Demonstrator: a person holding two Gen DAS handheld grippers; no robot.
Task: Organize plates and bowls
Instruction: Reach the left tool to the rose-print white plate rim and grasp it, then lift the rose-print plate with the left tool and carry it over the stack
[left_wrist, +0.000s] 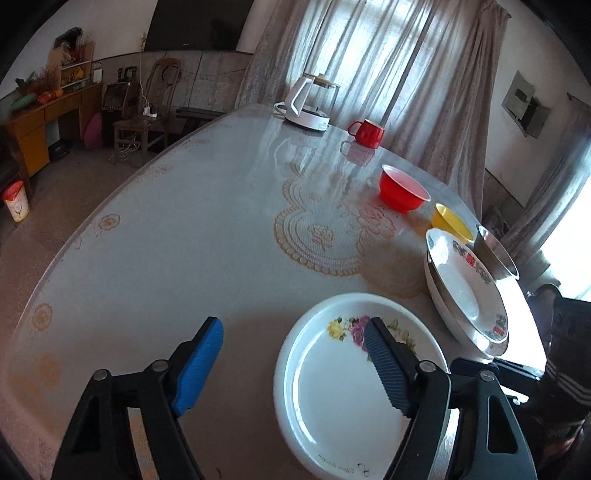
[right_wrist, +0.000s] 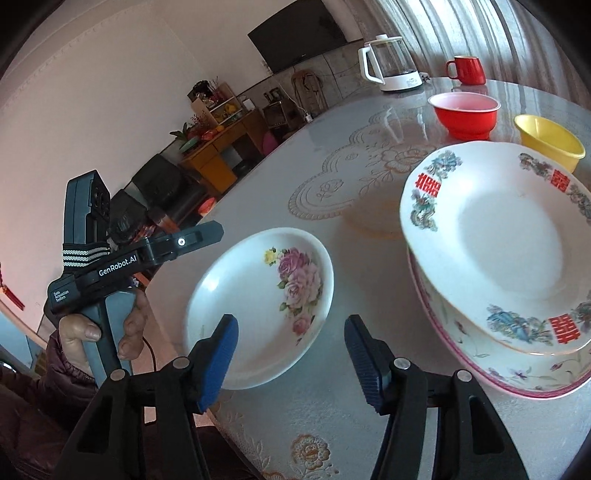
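Item: rose plate (right_wrist: 264, 306), lower centre of the right wrist view, flat on the table (right_wrist: 258, 177), apart from the plate stack (right_wrist: 491, 236) at right. Left gripper (left_wrist: 291, 369) wide, one finger over the rim; right gripper (right_wrist: 290, 360) half-open, empty. Risk: glazed rim slipping, plate knocking the tilted stack

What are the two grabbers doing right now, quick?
Left gripper: open, holding nothing; one finger hangs over the flower plate.
Right gripper: open, holding nothing, the flower plate's near rim just ahead of its fingers.
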